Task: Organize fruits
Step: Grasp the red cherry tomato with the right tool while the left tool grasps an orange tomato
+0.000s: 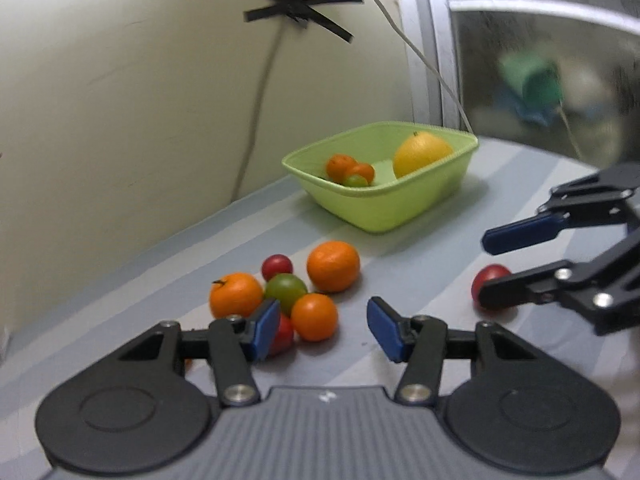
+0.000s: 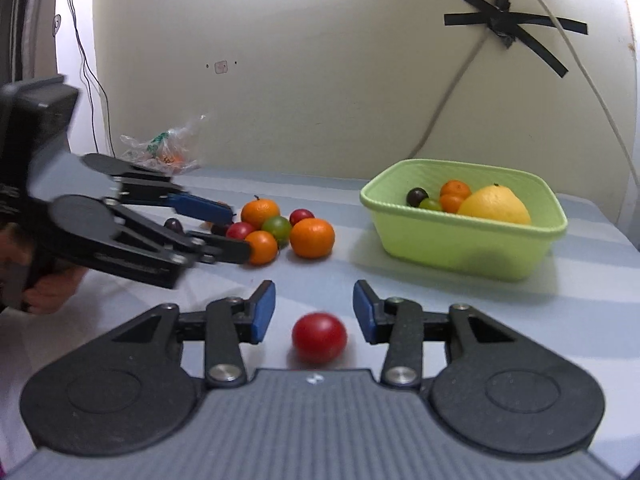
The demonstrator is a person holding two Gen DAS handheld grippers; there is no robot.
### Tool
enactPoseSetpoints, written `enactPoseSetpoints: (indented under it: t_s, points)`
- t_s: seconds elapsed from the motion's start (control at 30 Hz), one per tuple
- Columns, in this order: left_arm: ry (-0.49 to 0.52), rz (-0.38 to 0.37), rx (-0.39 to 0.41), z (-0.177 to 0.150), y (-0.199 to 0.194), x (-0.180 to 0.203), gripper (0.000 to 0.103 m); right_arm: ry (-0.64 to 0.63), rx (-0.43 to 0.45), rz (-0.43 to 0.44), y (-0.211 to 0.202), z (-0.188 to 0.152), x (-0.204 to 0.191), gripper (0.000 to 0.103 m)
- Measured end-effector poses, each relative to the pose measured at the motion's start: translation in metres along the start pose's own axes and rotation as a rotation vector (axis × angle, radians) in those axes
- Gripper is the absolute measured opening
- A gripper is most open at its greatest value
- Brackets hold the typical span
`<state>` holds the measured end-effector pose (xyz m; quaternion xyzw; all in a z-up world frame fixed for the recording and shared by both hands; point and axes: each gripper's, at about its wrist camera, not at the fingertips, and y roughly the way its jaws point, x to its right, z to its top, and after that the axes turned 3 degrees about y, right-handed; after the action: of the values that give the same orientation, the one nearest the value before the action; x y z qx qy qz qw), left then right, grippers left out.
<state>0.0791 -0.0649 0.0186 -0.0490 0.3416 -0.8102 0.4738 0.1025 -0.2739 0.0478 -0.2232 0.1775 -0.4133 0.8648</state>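
Note:
A light green basket (image 1: 380, 208) (image 2: 460, 248) stands on the striped cloth and holds a big yellow citrus (image 1: 422, 152), small oranges and a green fruit. A pile of oranges (image 1: 333, 266), a green tomato (image 1: 286, 290) and red tomatoes (image 1: 277, 266) lies in front of it. My left gripper (image 1: 324, 326) (image 2: 238, 232) is open at the near side of the pile, with one orange (image 1: 314, 316) just past its left finger, untouched. My right gripper (image 2: 314, 304) (image 1: 484, 268) is open around a lone red tomato (image 2: 319, 336) (image 1: 490, 280); its pads stand clear of it.
A crumpled plastic bag (image 2: 160, 152) lies at the back left by the wall. Cables (image 2: 452, 88) hang down the wall under a black tape cross (image 2: 508, 20). A window frame (image 1: 436, 60) rises behind the basket. A person's hand (image 2: 52, 288) grips the left tool.

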Motion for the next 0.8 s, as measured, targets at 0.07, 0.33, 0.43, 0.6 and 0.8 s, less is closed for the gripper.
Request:
enactPoseSetpoints:
  t_s: [0.07,0.33,0.43,0.6,0.8]
  points:
    - [0.035,0.016,-0.011,0.001,0.004,0.006,0.045,-0.009,-0.018,-0.019,0.001,-0.002,-0.001,0.048]
    - [0.112,0.000,0.017,0.004,0.001,0.024,0.044,-0.049,-0.074,-0.042,-0.002,-0.009,-0.004,0.047]
    - [0.108,0.071,-0.029,0.002,0.015,0.021,0.047,-0.055,-0.081,-0.046,-0.001,-0.009,-0.005,0.046]
    - [0.105,0.099,-0.017,0.002,0.014,0.018,0.028,-0.081,-0.109,-0.056,0.006,-0.009,-0.009,0.035]
    - [0.021,0.054,-0.008,0.003,0.007,0.010,0.027,-0.071,-0.068,-0.070,0.006,-0.006,-0.009,0.030]
